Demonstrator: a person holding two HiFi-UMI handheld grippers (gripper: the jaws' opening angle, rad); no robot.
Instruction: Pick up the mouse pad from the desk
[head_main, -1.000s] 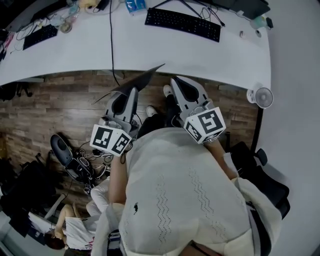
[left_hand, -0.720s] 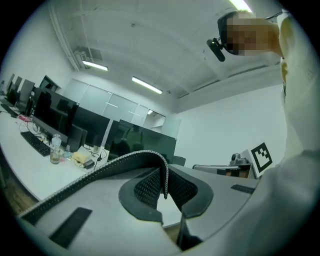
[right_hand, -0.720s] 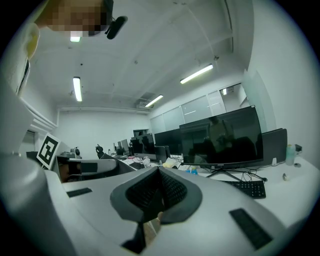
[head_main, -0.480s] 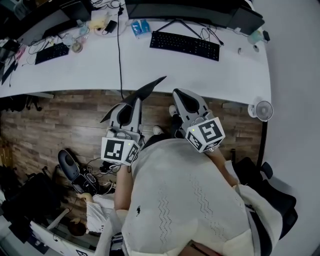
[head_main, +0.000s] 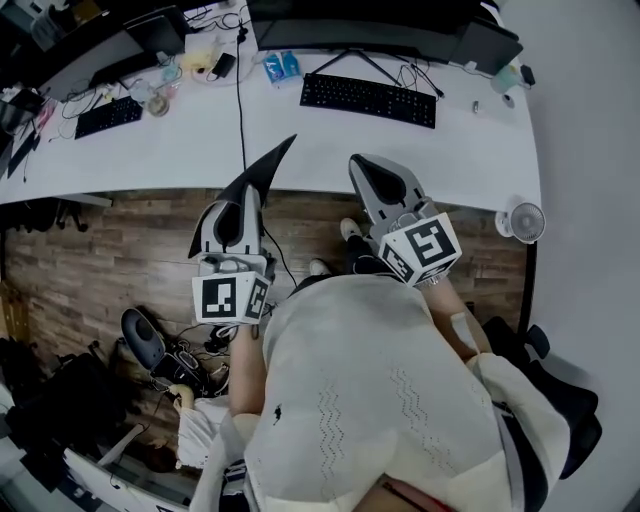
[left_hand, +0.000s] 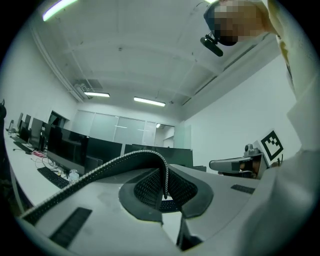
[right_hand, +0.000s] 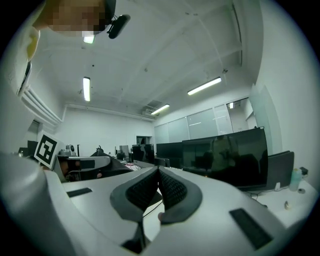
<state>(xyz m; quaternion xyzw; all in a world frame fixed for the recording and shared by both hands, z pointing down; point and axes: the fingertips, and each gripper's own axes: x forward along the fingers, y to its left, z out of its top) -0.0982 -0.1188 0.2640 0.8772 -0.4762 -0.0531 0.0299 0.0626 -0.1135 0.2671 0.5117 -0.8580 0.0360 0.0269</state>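
Observation:
The black mouse pad (head_main: 262, 170) is off the desk, a thin sheet sticking up and forward from my left gripper (head_main: 240, 198), which is shut on its lower part. In the left gripper view the mouse pad (left_hand: 100, 172) shows edge-on, arching from the lower left into the closed jaws of the left gripper (left_hand: 165, 187). My right gripper (head_main: 366, 172) is held beside it over the floor in front of the desk. The right gripper (right_hand: 157, 176) is shut, its pads pressed together with nothing between them.
The white desk (head_main: 300, 140) curves across the top, with a black keyboard (head_main: 368, 98), a second keyboard (head_main: 108, 115), monitors and a hanging black cable (head_main: 242, 120). A small fan (head_main: 525, 222) sits at the desk's right end. Bags and cables lie on the wooden floor (head_main: 100, 260).
The left gripper has shifted slightly left, and the pad now points more upright instead of leaning to the right. The view has drawn back from the desk. The right gripper has hardly moved.

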